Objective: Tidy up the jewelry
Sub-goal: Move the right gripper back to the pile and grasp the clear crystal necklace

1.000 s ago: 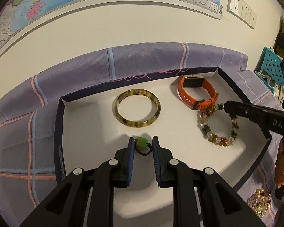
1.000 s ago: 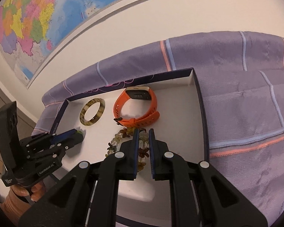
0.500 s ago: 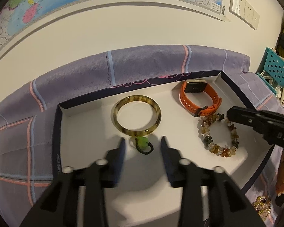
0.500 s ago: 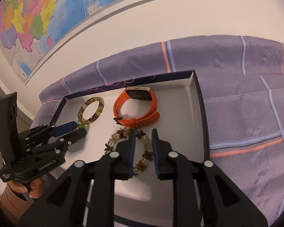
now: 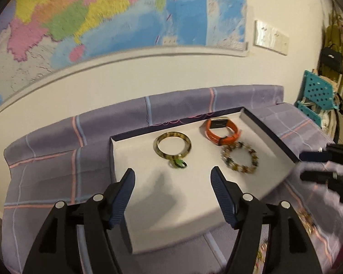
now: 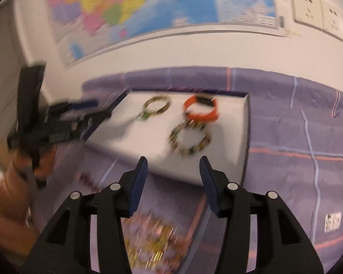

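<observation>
Both grippers are wide open and hold nothing. The left gripper (image 5: 171, 182) hangs above the near part of the tray (image 5: 116, 157), and the right gripper (image 6: 172, 171) hangs just before the tray's near edge, over the purple cloth (image 6: 297, 137).

Four pieces lie in the tray, all ahead of the left gripper. The ring (image 5: 178, 164) with the green stone is the nearest, straight ahead of the open fingers, and it touches the near rim of the bangle (image 5: 172, 145). Ahead and to the right is the bead bracelet (image 5: 240, 158), and behind it the orange watch (image 5: 223, 130); these two seem to touch, but blur makes this uncertain. Below the right gripper, on the cloth, there is a blurred heap of gold and pink jewelry (image 6: 153, 239); I cannot tell what the pieces are.

I judge the heap to be light, loose and easy to tangle. It is better to pinch one strand at its edge, so that the rest does not come with it. The bead bracelet is probably on elastic, so it will sag and swing; grip across the beads, not only the thread. The bangle looks stiff, smooth and maybe brittle, so close on its rim slowly. The ring is very small and can slip from the pads; take it by the stone.
</observation>
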A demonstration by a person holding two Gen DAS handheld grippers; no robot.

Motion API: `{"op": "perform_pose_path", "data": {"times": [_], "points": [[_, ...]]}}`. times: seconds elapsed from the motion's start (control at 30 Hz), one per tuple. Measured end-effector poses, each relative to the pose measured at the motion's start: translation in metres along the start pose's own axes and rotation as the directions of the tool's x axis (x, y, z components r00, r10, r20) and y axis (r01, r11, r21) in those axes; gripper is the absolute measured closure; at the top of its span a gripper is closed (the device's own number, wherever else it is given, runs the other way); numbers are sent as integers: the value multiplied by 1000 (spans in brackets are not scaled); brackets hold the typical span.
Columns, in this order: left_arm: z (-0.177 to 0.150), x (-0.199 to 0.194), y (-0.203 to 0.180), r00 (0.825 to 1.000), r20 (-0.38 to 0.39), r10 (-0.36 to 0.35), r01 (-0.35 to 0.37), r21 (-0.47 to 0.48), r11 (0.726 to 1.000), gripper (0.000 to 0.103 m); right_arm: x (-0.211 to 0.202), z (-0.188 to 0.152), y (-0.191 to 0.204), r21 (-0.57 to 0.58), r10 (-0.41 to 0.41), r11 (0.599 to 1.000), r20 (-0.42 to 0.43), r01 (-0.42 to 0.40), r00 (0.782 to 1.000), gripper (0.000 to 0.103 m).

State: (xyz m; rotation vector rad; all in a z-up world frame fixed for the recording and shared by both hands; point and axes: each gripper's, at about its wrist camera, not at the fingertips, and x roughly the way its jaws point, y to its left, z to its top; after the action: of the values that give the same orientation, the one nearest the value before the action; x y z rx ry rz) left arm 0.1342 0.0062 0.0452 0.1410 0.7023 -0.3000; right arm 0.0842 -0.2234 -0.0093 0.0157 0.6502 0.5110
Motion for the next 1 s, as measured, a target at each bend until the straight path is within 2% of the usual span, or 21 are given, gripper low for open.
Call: {"op": "perform_pose_path", "data": {"times": [0.2, 0.3, 0.37, 0.43, 0.5, 0.67, 0.73, 1.0], "points": [[-25, -27, -5, 999, 4, -43, 43, -1, 999, 35, -9, -50, 44, -131, 5, 991, -112, -19, 994, 61], [-41, -33, -7, 999, -15, -51, 51, -6, 999, 35, -2, -62, 51, -136, -12, 991, -132, -6, 991, 62], [-50, -36, -9, 998, -27, -54, 54, -9, 999, 35, 4, -66, 52, -124, -47, 992, -128, 31, 991, 62], [-58, -37, -7, 998, -39, -59, 58, -25, 998, 35, 10, -69, 50, -100, -58, 994, -136, 44, 989, 68], [-64, -38, -5, 997, -48, -63, 61, -43, 997, 35, 15, -67, 44, -70, -52, 997, -135, 43, 989, 79], [-74, -43, -3, 996, -57, -63, 60, -54, 997, 35, 19, -64, 41, -44, -50, 998, -122, 45, 991, 79], [-76, -46, -3, 996, -53, -66, 63, -53, 997, 35, 11, -61, 39, -30, -28, 999, -100, 25, 995, 93], [-82, -56, -7, 995, -42, -93, 91, -27, 995, 35, -22, -48, 27, 39, 31, 999, -15, -30, 999, 92]]}}
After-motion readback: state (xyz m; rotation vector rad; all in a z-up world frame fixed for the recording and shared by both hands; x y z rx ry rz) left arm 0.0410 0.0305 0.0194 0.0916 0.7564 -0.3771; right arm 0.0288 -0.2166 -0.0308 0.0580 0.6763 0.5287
